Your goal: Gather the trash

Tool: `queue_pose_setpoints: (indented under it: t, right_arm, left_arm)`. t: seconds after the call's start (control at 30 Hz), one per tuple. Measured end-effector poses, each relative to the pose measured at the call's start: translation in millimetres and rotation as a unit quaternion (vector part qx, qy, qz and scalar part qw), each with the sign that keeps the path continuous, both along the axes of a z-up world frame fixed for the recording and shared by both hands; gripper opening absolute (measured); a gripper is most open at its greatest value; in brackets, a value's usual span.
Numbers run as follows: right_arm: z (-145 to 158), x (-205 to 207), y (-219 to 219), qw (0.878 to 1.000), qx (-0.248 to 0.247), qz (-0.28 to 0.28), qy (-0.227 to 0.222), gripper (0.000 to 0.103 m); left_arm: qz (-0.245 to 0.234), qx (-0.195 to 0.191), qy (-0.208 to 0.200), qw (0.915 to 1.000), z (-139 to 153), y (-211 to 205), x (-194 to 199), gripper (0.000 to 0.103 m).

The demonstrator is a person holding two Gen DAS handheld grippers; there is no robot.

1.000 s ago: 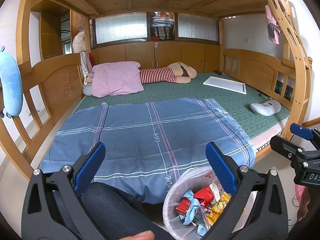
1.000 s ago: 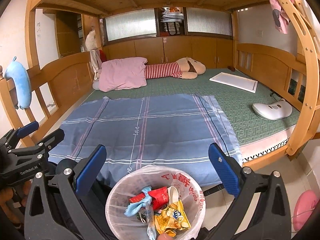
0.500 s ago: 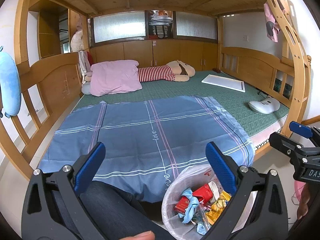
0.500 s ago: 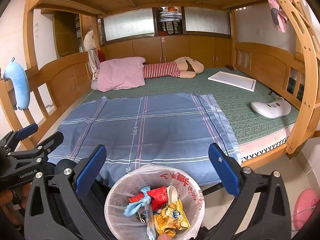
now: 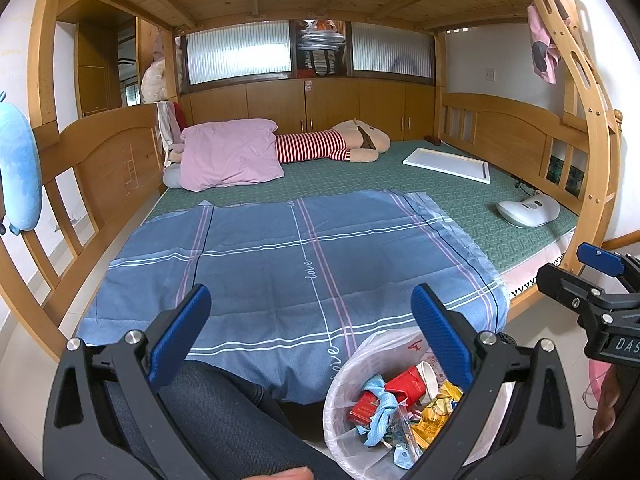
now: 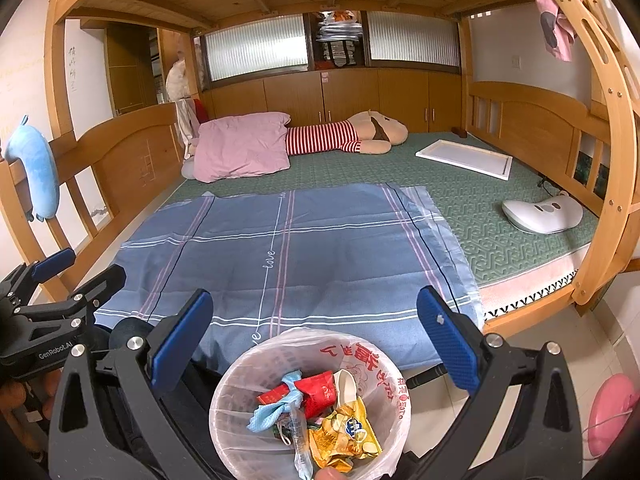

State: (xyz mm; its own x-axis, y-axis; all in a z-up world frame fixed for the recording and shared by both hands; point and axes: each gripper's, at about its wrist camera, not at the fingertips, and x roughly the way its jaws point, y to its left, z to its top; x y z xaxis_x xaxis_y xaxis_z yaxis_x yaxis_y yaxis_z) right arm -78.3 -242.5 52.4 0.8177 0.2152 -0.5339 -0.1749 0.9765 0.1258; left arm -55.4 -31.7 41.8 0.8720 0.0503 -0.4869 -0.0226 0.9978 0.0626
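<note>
A: What hung at the far left of the left wrist view?
B: A blue cushion (image 5: 18, 168) on the bed rail. Right of it, a pink pillow (image 5: 230, 154) and a striped plush toy (image 5: 332, 146) lay at the top of the bed (image 5: 460, 196), with a blue sheet (image 5: 296, 264) spread mid-frame.

A: And the left gripper (image 5: 310, 334)?
B: Its blue fingers (image 5: 180, 334) stood wide apart, holding nothing, above a dark trouser leg (image 5: 224, 412).

A: Where was the trash?
B: Lower centre-right, in a bin (image 5: 340, 384) lined with a clear bag: a red packet (image 5: 404, 390), a blue rag (image 5: 380, 410), a yellow wrapper (image 5: 436, 412).

A: The right gripper (image 6: 314, 338)?
B: Fingers (image 6: 448, 338) equally wide and empty, hovering over the bin in its own view. A white headrest (image 6: 542, 214) lay at the bed's right edge.
</note>
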Motion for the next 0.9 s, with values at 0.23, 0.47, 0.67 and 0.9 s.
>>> queue_pose_setpoints:
  t: [0.23, 0.47, 0.67, 0.9]
  right_arm:
    - [-1.5, 0.6, 1.1, 1.0, 0.001, 0.0, 0.002, 0.1]
    - [-2.9, 1.3, 2.4, 1.0, 0.002, 0.0, 0.004, 0.1]
    - [-3.0, 1.4, 2.6, 1.0, 0.002, 0.0, 0.004, 0.1]
    - [-3.2, 1.6, 2.3, 1.0, 0.002, 0.0, 0.005, 0.1]
  left_arm:
    - [0.0, 0.0, 0.001, 1.0, -0.1, -0.1, 0.0, 0.1]
    - [-0.002, -0.001, 0.004, 1.0, -4.5, 1.0, -1.1, 0.1]
    - [-0.001, -0.002, 0.004, 1.0, -4.3, 1.3, -0.9, 0.1]
    - [-0.001, -0.002, 0.005, 1.0, -3.8, 1.3, -0.3, 0.1]
